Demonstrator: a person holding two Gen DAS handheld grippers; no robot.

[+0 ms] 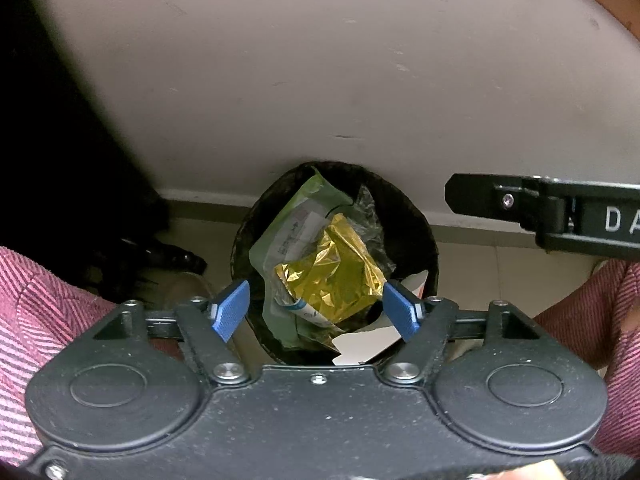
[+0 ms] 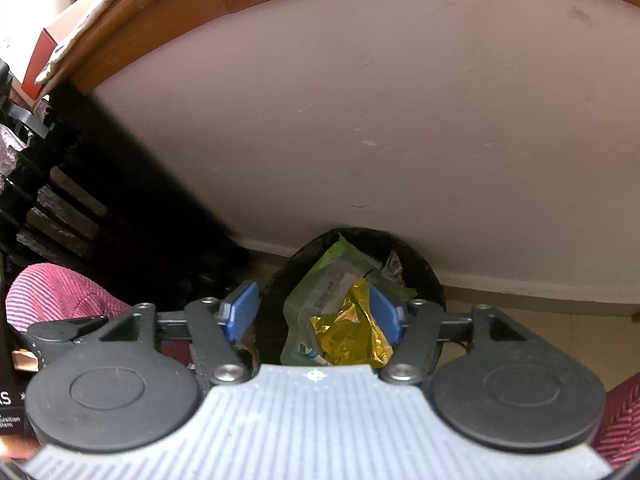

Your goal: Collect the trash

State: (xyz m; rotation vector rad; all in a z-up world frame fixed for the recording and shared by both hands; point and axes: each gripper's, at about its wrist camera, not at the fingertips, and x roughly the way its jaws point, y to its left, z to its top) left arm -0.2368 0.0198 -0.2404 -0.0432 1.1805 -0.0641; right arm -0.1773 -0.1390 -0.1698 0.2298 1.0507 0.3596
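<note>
Trash bin (image 1: 416,216) near rim hidden, gold wrapper (image 1: 332,268) inside, both grippers' jaws released, empty.

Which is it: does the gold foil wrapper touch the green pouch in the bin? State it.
Touching. In the left wrist view the gold foil wrapper lies crumpled directly on the green pouch, overlapping it with no gap, inside the black bin.

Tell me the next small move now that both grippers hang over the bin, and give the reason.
Probably lift both grippers clear of the black bin. The gold foil wrapper and green pouch already lie inside it, and both the left gripper and right gripper stand open with nothing touching their blue fingers. Nothing more seems left to drop here.
</note>
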